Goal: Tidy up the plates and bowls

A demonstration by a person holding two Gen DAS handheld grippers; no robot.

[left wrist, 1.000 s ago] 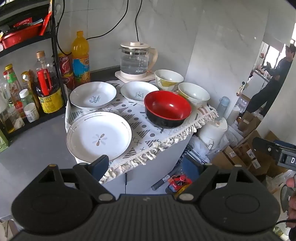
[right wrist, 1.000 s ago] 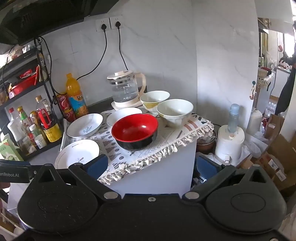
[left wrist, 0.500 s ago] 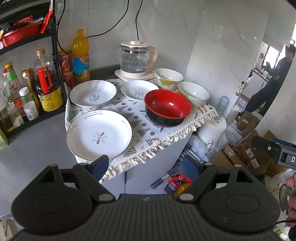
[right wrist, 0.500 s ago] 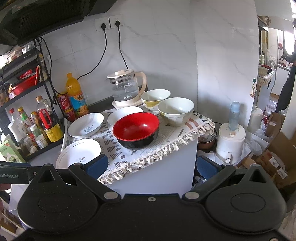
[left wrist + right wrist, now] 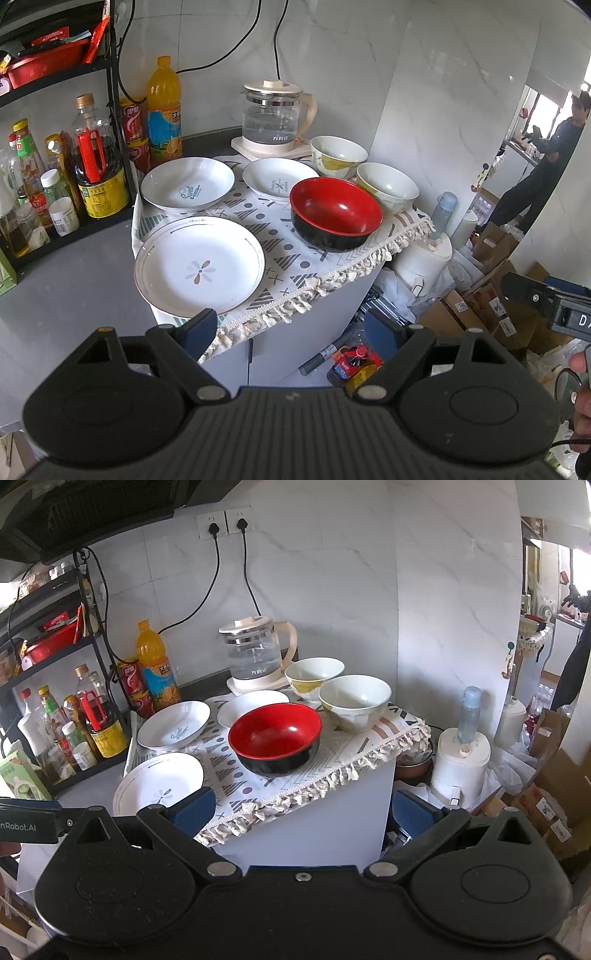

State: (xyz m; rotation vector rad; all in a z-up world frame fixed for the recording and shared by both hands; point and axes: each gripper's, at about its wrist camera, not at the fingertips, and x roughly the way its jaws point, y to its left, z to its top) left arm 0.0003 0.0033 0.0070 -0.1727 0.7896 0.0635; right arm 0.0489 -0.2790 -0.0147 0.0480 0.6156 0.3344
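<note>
On a patterned cloth (image 5: 288, 254) lie a large flower plate (image 5: 199, 267) at the front left, two smaller white plates (image 5: 187, 187) (image 5: 279, 179) behind it, a red and black bowl (image 5: 335, 212) and two pale bowls (image 5: 338, 155) (image 5: 387, 184) at the right. My left gripper (image 5: 290, 332) is open and empty, short of the counter's front edge, its left fingertip over the flower plate's near rim. My right gripper (image 5: 301, 806) is open and empty, in front of the red bowl (image 5: 274, 738); the flower plate (image 5: 159, 784) lies at its left.
A glass kettle (image 5: 275, 118) stands behind the dishes by the wall. A black rack with bottles and cans (image 5: 88, 162) stands at the left. A white appliance (image 5: 424, 258), cardboard boxes (image 5: 480, 302) and floor clutter lie to the right. A person (image 5: 543, 158) stands far right.
Both grippers have moved slightly nearer to the counter. The dishes look a little larger. Nothing has been taken hold of.
</note>
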